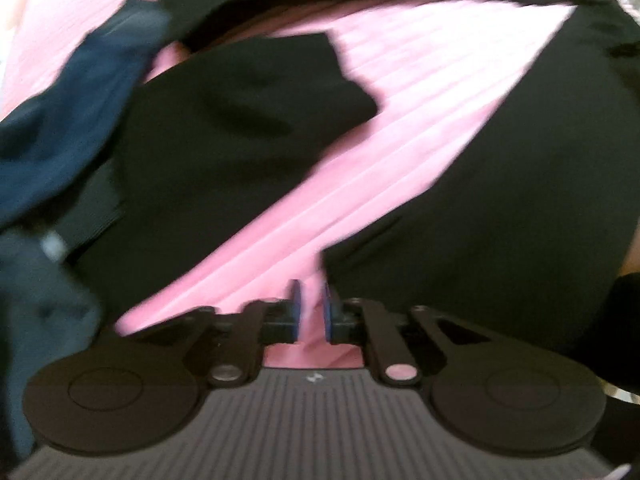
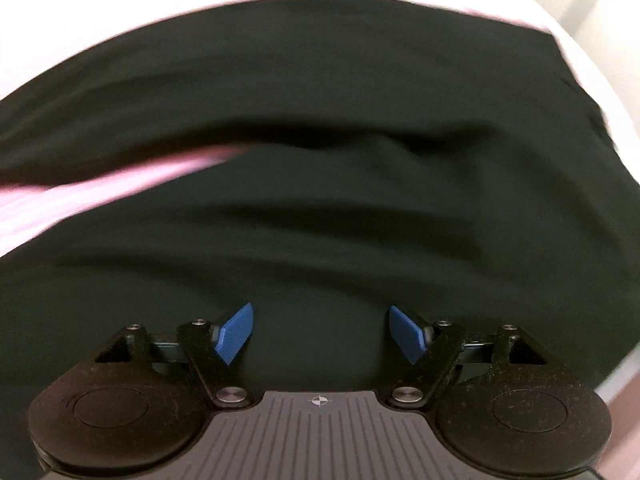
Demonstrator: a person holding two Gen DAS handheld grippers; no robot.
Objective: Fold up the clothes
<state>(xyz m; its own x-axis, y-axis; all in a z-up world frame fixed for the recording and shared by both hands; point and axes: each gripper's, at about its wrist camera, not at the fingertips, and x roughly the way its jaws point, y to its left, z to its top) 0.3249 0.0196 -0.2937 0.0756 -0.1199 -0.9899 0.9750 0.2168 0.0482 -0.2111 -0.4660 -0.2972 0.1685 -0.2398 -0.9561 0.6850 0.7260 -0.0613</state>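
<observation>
Pink striped bedding (image 1: 380, 128) underlies everything. On it a black fabric garment (image 1: 500, 168) fills the centre and right of the left wrist view. Left gripper (image 1: 310, 312): blue pads nearly together over bare pink. Right gripper (image 2: 321, 334): pads wide apart over black cloth. Dark blue clothing (image 1: 68, 120) lies at the frame's left.

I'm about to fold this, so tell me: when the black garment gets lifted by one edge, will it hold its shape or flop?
Likely floppy: the black garment lies in soft ripples on the pink striped cover. It probably sags and drags from a single grip, since it spreads wide. The right gripper is open above it, holding nothing.
</observation>
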